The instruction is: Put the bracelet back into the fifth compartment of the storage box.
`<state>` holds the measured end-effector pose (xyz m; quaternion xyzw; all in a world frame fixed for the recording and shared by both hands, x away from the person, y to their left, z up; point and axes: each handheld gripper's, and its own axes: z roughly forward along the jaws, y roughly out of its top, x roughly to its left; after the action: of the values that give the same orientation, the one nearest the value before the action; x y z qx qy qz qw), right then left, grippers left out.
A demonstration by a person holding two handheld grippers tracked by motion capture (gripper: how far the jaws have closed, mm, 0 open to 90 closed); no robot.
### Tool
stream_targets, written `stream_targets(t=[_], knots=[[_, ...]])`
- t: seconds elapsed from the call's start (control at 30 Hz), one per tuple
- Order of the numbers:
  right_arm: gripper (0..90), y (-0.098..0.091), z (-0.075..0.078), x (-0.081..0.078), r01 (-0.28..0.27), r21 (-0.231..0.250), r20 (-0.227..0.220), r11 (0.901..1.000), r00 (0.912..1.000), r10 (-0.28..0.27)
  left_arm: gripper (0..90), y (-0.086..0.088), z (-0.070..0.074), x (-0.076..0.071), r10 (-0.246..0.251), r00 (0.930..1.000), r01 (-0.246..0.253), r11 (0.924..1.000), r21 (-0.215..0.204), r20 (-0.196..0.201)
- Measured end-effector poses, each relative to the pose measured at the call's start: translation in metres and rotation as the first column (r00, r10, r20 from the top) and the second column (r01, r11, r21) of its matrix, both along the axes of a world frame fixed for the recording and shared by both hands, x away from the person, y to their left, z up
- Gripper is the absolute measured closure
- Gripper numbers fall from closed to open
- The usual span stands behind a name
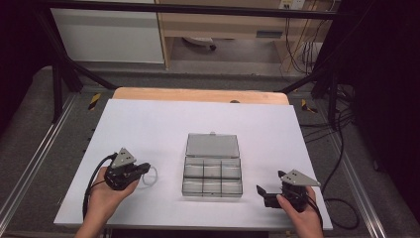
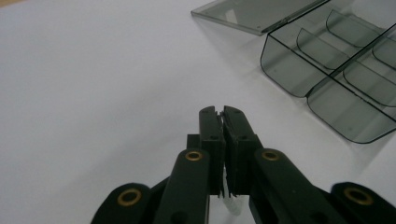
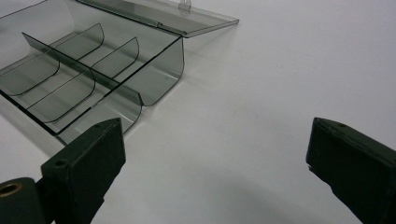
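High view: white board (image 1: 148, 129) on table, smoky clear compartment box (image 1: 212, 171) at centre, lid (image 1: 212, 145) swung open flat toward 12 o'clock. Left gripper (image 1: 140, 170) sits at 9 o'clock of box, jaws pointing at it, clamped on a small white ring (image 1: 151, 176) that sticks out at the tips. Right gripper (image 1: 262, 193) at about 4 o'clock of box, near the board's front edge, jaws spread, nothing in them.

Left gripper view: jaws closed nearly flat together, a sliver of white ring (image 2: 232, 205) pinched low between the pads. Box (image 2: 336, 79) off at 2 o'clock, well apart from the tips; the compartments seen here are bare.

Right gripper view: jaws wide, bare white board (image 3: 243, 121) between them. Box (image 3: 93, 79) at 10 o'clock, its near corner just beyond the left jaw, not touching as far as I can tell.
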<state>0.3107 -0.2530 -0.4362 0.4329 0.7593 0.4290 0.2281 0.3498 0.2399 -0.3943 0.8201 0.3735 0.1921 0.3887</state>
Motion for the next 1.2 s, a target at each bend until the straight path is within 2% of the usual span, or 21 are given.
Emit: stream_targets(t=[0.2,0.5,0.57,0.7,0.83,1.2], knots=[[5.1,0.0,0.0,0.0,0.002,0.001,-0.005,1.0,1.0,-0.002,87.5,-0.001,0.011,-0.002,-0.005,0.9995,0.005,0.9999,-0.011,0.032],[5.0,0.0,-0.001,0.0,0.0,-0.002,-0.007,1.0,1.0,0.0,87.5,-0.012,0.026,0.002,-0.054,0.9966,0.056,0.9982,-0.02,0.061],[5.0,0.0,-0.002,0.001,0.001,-0.002,-0.008,1.0,1.0,-0.001,87.5,-0.014,0.03,0.003,-0.068,0.996,0.071,0.9963,-0.048,0.058],[5.0,0.0,-0.002,0.001,0.0,-0.003,-0.01,1.0,0.9999,0.0,87.5,-0.02,0.032,0.009,-0.086,0.9952,0.088,0.9943,-0.06,0.046],[5.0,0.001,-0.002,0.001,-0.002,0.002,-0.008,1.0,1.0,0.002,87.5,-0.025,0.033,0.015,-0.117,0.9932,0.116,0.9828,-0.143,0.006],[5.0,0.002,-0.001,0.0,-0.011,-0.001,-0.002,0.9999,0.9999,0.011,87.5,-0.053,0.043,0.02,-0.169,0.9855,0.169,0.9778,-0.124,0.014]])
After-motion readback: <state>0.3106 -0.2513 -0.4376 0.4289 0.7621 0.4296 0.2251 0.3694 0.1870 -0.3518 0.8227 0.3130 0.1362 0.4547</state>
